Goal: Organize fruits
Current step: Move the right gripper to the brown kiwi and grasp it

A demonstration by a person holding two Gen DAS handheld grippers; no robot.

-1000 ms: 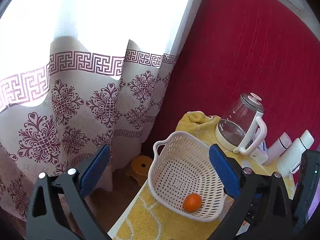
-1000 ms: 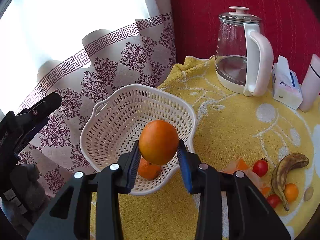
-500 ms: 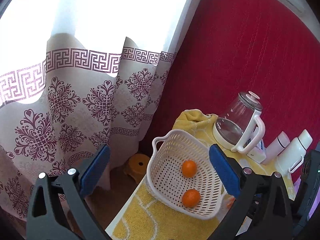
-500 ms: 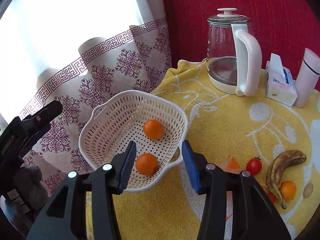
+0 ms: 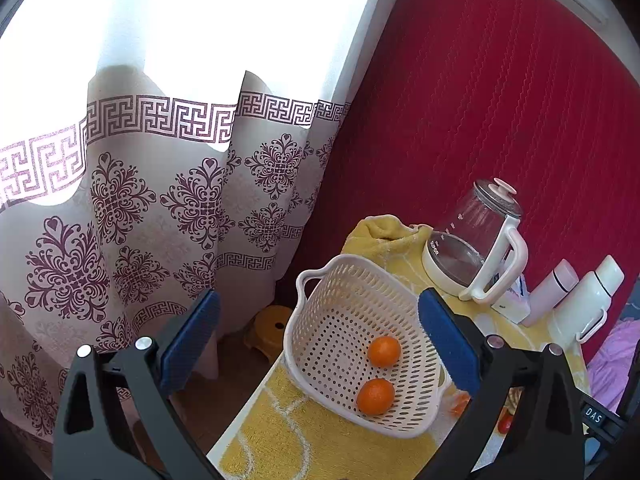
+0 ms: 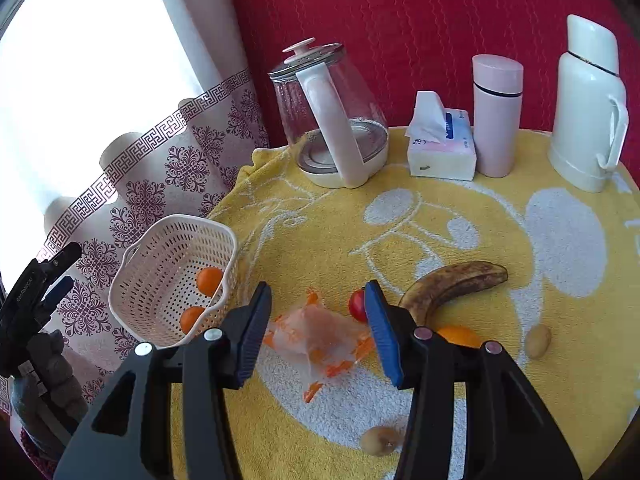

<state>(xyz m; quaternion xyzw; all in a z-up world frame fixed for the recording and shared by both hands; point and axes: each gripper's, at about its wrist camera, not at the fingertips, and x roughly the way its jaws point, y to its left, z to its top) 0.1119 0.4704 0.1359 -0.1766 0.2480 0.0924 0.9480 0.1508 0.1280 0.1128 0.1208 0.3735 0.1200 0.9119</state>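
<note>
A white perforated basket (image 5: 320, 312) (image 6: 140, 272) stands at the table's left edge with two oranges (image 5: 375, 397) (image 6: 209, 280) inside. My right gripper (image 6: 316, 328) is open and empty, hovering over a clear orange-printed plastic bag (image 6: 320, 340). Beside it lie a red tomato (image 6: 357, 306), a browned banana (image 6: 452, 284), another orange (image 6: 460, 336) partly hidden by the right finger, and two small pale fruits (image 6: 538, 341). My left gripper (image 5: 320, 336) is open and empty, held off the table's left side, facing the basket.
A glass kettle (image 6: 332, 128), a tissue pack (image 6: 440, 144), a pink flask (image 6: 496, 116) and a white thermos (image 6: 588, 108) line the back of the yellow towel (image 6: 400, 216). A patterned curtain (image 5: 160, 208) hangs left; a yellow stool (image 5: 270, 326) is on the floor.
My right gripper opened and dropped its orange into the basket, then pulled back and swung right over the plastic bag. The left gripper barely moved.
</note>
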